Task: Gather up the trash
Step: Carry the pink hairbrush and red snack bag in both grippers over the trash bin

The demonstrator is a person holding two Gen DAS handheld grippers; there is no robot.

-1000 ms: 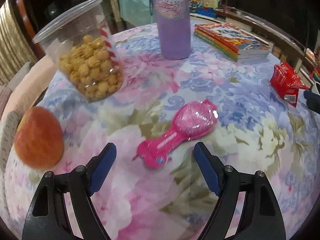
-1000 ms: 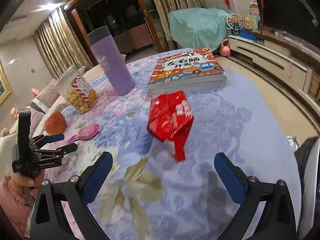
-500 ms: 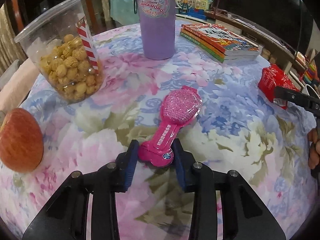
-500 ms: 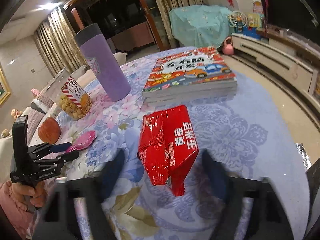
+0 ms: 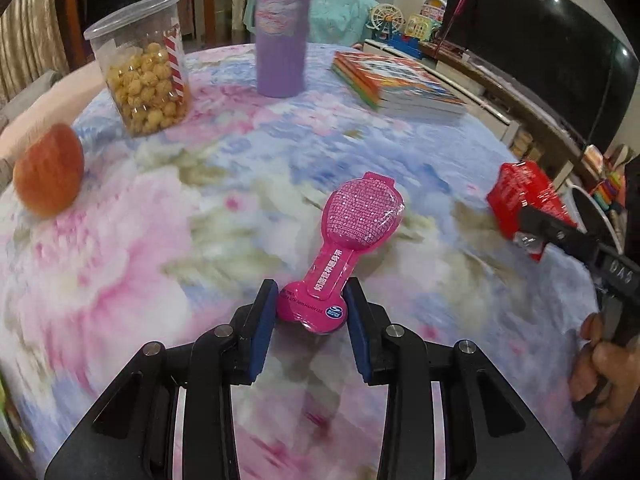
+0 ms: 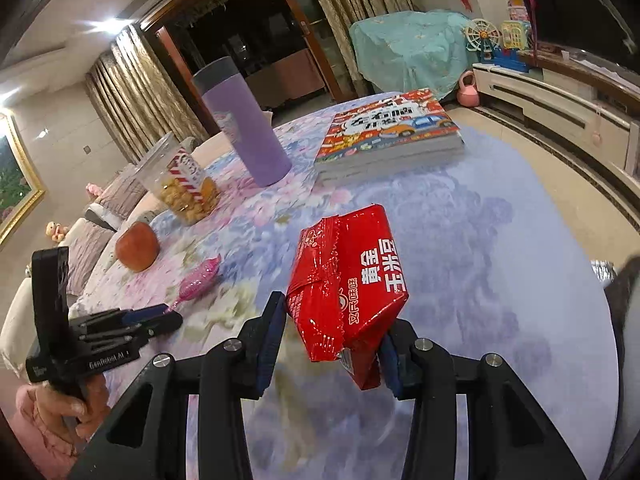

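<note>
My left gripper (image 5: 312,308) is shut on the narrow end of a pink plastic candy wrapper (image 5: 352,232), which sticks out forward over the floral tablecloth (image 5: 168,240). My right gripper (image 6: 334,336) is shut on a red snack bag (image 6: 352,280) and holds it tilted above the table. The red bag also shows at the right of the left wrist view (image 5: 528,196), and the pink wrapper shows at the left of the right wrist view (image 6: 200,280), next to the left gripper (image 6: 160,318).
On the round table stand a clear tub of popcorn (image 5: 146,76), a purple tumbler (image 5: 282,32), a stack of books (image 5: 400,84) and an apple (image 5: 48,172). A TV unit with toys (image 6: 560,96) lies beyond the far table edge.
Both grippers closed from wide open. The left one shut on the pink wrapper's narrow end; the right one moved forward and shut on the red bag, which now hangs off the cloth.
</note>
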